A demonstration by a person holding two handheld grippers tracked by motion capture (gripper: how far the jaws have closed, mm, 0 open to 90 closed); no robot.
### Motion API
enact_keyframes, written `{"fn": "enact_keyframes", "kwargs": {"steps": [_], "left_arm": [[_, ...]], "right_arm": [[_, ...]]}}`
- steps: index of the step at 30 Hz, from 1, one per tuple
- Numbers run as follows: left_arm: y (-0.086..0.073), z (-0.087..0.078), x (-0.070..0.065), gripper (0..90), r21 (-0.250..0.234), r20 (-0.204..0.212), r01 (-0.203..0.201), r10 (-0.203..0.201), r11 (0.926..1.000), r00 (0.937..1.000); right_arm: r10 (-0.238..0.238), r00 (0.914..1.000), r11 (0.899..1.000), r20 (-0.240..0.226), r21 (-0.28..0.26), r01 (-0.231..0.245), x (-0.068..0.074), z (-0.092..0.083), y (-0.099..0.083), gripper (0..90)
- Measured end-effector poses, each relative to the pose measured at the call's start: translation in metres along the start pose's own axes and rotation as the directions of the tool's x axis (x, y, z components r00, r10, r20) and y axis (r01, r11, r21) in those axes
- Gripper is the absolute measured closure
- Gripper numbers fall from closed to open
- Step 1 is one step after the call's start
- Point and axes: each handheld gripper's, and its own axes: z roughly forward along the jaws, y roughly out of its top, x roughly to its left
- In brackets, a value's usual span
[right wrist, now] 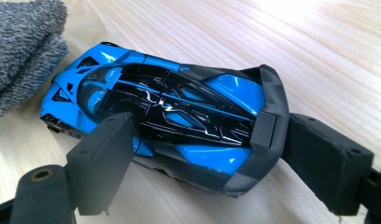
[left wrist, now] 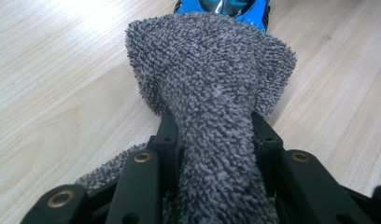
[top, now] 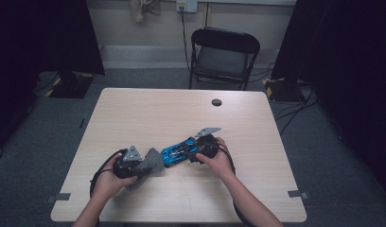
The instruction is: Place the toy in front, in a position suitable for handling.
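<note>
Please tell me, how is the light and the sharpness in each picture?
High view: dim, dark sides, slightly soft. Left gripper view: grey cloth sharp, table washed out by glare at the top. Right gripper view: bright reflections on the blue toy car, near black jaws a little soft.

Grey cloth point(top: 148, 163) and toy car point(top: 178, 152) crowd the near middle; far tabletop point(top: 172, 109) lies open.

1. The left gripper point(top: 144, 163) is black, carries a grey three-cornered plate and trails a black cable
2. The right gripper point(top: 188, 153) is black, with a matching plate
3. The jaws show brass screw sockets
</note>
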Motion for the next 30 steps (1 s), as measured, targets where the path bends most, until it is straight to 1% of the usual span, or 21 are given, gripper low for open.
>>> {"fn": "enact_keyframes", "kwargs": {"steps": [2,9,16,20,24,30], "left_arm": [[0.0002,0.0004,-0.0001,63.3,-0.003,0.003,0.003,-0.003,1.0,1.0],[0.0002,0.0017,-0.0004,63.3,-0.002,0.006,0.004,-0.004,1.0,1.0],[0.0002,0.0018,-0.0003,63.3,-0.001,0.007,0.006,-0.006,1.0,1.0],[0.0002,0.0024,-0.0008,63.2,0.005,0.009,0.003,-0.004,1.0,1.0],[0.0,0.0039,-0.0018,63.2,0.006,0.008,0.003,-0.003,1.0,1.0],[0.0,0.0042,-0.0013,63.3,0.009,0.013,0.007,-0.007,0.9999,0.9999]], "right_arm": [[-0.006,1.0,1.0,-0.003,0.001,0.006,0.0013,0.001,0.0008,16.3],[0.0,1.0,1.0,-0.009,-0.003,0.0,0.0019,0.0014,0.0002,16.4],[-0.001,1.0,1.0,-0.005,-0.005,0.001,0.0021,0.0007,-0.0006,16.5],[-0.027,0.9996,0.999,-0.003,0.025,0.027,0.002,-0.0001,-0.0013,16.5],[-0.019,0.9998,1.0,-0.003,0.014,0.019,0.0005,-0.0006,-0.0035,16.6],[-0.04,0.9992,0.999,0.0,0.021,0.04,0.0019,-0.0014,-0.0022,17.4]]}}
